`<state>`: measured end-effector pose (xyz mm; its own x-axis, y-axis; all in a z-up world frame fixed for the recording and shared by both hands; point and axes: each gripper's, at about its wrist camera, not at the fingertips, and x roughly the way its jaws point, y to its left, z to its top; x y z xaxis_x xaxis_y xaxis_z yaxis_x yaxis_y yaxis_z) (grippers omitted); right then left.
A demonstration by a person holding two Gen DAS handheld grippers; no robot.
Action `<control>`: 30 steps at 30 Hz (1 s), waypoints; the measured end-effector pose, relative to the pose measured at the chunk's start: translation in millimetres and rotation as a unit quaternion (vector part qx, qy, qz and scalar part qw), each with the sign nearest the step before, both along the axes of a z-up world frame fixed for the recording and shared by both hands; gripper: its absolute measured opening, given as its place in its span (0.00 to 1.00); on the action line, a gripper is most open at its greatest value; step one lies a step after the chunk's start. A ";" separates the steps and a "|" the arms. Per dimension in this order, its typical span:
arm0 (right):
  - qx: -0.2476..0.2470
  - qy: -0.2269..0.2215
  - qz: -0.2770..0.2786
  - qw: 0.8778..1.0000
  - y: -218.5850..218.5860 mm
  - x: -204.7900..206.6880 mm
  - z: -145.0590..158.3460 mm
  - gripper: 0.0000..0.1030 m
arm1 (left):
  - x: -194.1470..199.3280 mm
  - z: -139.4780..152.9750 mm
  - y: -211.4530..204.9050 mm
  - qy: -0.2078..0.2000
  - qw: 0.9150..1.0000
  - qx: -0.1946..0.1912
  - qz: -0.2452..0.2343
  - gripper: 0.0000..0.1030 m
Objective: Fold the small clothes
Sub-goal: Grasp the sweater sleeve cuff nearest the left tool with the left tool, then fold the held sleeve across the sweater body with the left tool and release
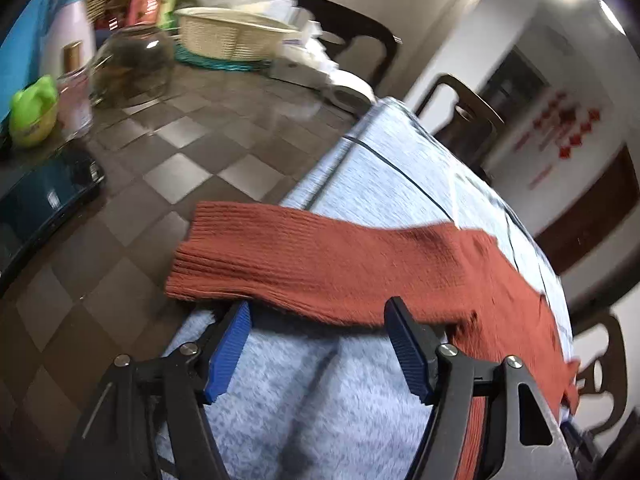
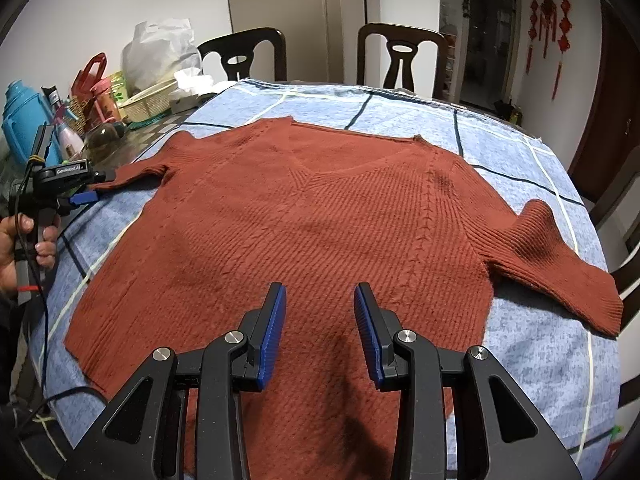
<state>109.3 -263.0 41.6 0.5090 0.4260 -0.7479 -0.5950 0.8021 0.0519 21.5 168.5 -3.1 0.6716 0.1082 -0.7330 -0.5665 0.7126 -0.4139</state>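
Observation:
A rust-red knit sweater (image 2: pixel 320 216) lies flat, front up, on a blue checked blanket (image 2: pixel 532 344) over the table. Its left sleeve (image 1: pixel 304 256) stretches across the left wrist view. My left gripper (image 1: pixel 320 320) is open, its blue pads either side of the sleeve's near edge, not closed on it. It also shows in the right wrist view (image 2: pixel 90 188) at the sleeve's cuff. My right gripper (image 2: pixel 320 304) is open and empty, hovering over the sweater's lower middle. The right sleeve (image 2: pixel 560 264) lies spread toward the table's right edge.
The bare checkered tabletop (image 1: pixel 172 168) left of the blanket holds a glass bowl (image 1: pixel 132 64), a woven basket (image 1: pixel 232 36), a green bottle (image 1: pixel 34 112) and a teal box (image 1: pixel 40 200). Two dark chairs (image 2: pixel 400 56) stand at the far side.

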 end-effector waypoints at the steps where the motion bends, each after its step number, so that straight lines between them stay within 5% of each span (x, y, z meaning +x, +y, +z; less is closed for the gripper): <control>1: 0.003 0.000 0.000 1.000 -1.1 0.2 0.1 0.35 | -0.2 -0.7 3.7 0.002 1.000 -0.002 0.016 0.49; 2: 0.006 0.001 -0.001 1.000 -2.2 0.3 0.4 0.35 | 0.3 -1.4 7.1 0.001 1.000 -0.002 0.023 0.43; 4: 0.009 0.001 0.000 1.000 -4.4 1.1 1.5 0.35 | 3.3 -3.8 12.4 0.009 0.999 0.005 0.030 0.15; 7: 0.012 -0.002 0.000 1.000 -6.5 1.9 3.0 0.35 | 5.1 -2.9 17.0 0.012 1.000 0.013 0.026 0.07; 14: 0.022 -0.007 -0.007 1.000 -15.3 2.4 7.7 0.35 | 23.6 64.4 -16.4 -0.065 0.992 0.092 -0.047 0.06; 20: 0.034 0.002 -0.028 0.999 -25.3 3.9 7.8 0.35 | 78.2 105.4 -92.2 -0.121 0.969 0.113 -0.185 0.06; 26: 0.037 0.009 -0.043 0.998 -31.9 4.1 11.9 0.35 | 137.2 68.1 -176.4 -0.101 0.936 0.044 -0.335 0.07; 30: 0.042 0.013 -0.040 0.998 -30.6 4.5 18.3 0.35 | 151.6 38.1 -202.2 -0.056 0.923 -0.002 -0.381 0.09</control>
